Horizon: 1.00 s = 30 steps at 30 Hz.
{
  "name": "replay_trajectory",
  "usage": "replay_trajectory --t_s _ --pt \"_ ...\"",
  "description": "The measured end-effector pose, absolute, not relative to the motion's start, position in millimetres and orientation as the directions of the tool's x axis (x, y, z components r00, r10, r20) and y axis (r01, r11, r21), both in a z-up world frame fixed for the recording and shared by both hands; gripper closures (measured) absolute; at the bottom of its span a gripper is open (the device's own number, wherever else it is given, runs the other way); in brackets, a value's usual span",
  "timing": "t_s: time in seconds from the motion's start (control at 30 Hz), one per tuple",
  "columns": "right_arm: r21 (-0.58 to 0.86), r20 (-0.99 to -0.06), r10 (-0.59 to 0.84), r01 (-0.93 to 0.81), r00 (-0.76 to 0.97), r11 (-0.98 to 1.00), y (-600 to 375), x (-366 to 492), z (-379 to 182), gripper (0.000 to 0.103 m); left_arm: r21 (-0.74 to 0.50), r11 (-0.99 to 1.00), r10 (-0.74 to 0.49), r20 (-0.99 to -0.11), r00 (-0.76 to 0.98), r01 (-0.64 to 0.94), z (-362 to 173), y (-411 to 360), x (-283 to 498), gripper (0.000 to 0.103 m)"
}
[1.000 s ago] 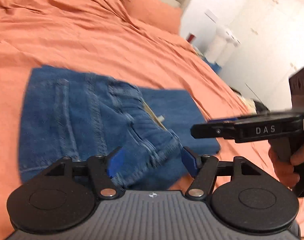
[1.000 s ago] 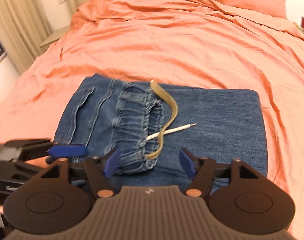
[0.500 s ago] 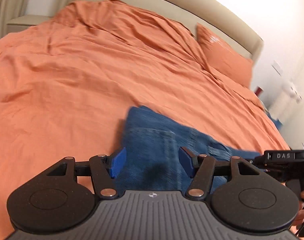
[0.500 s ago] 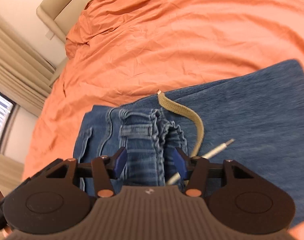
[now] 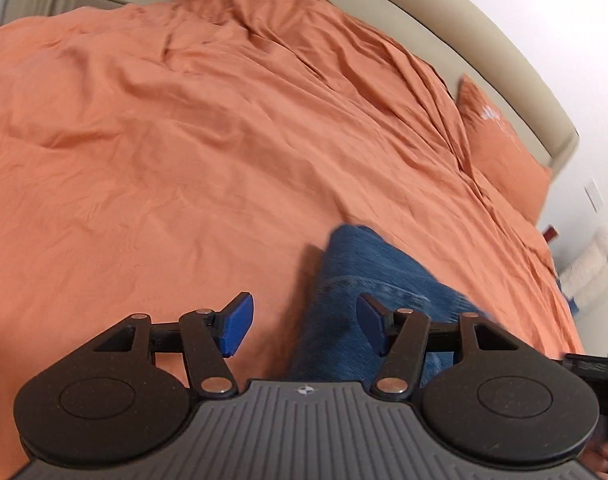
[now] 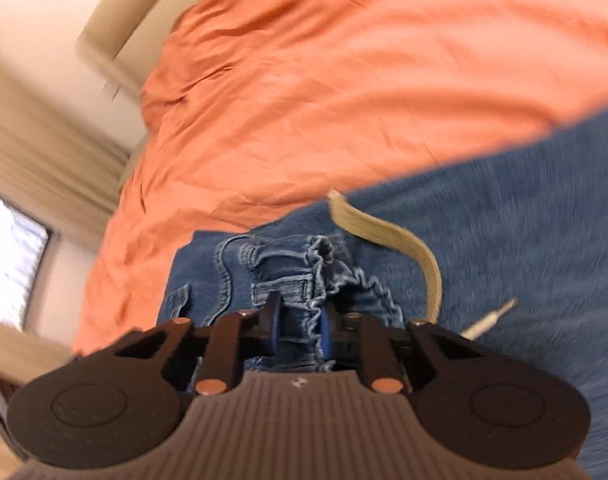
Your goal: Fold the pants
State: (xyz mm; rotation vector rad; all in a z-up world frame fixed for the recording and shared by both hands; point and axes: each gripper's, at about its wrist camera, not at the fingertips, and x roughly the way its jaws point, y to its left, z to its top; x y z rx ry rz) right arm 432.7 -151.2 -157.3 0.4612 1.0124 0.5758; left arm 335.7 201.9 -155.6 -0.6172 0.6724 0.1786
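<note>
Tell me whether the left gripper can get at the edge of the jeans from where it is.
Probably yes. The left gripper is open, with the jeans edge lying between its fingers just ahead on the orange bedding. Nothing visible blocks it.

Colours: blue denim on orange bedding.
pants [image 6: 524,248] mid-blue, lighter stitching; drawstring [image 6: 400,240] tan; bedsheet [image 5: 183,140] plain orange; tool pads [image 5: 235,330] blue, body black.
</note>
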Motion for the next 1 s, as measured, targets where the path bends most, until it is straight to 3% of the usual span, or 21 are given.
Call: replay_trajectory --t_s 0.27,0.47,0.73,0.93,1.0 --pt "0.529 -0.589 0.633 -0.353 0.501 0.772 -151 425 -32 0.091 -0.495 0.818 -0.086 -0.609 0.788 -0.293 -145 202 328 0.035" --pt "0.459 -0.650 0.526 -0.268 0.549 0.847 -205 439 4 0.092 -0.457 0.883 -0.221 -0.607 0.763 -0.108 -142 164 333 0.038" --pt "0.388 -0.762 0.362 -0.068 0.537 0.919 -309 461 -69 0.092 -0.299 0.953 -0.245 -0.663 0.708 0.049 -150 109 336 0.038" --pt "0.346 -0.825 0.288 0.032 0.486 0.938 -331 475 -156 0.091 -0.294 0.954 -0.249 -0.684 0.685 0.053 -159 105 342 0.039" --pt "0.318 -0.837 0.262 0.036 0.481 0.947 -330 480 -168 0.085 -0.300 0.953 -0.248 -0.686 0.683 0.045 -162 106 343 0.039"
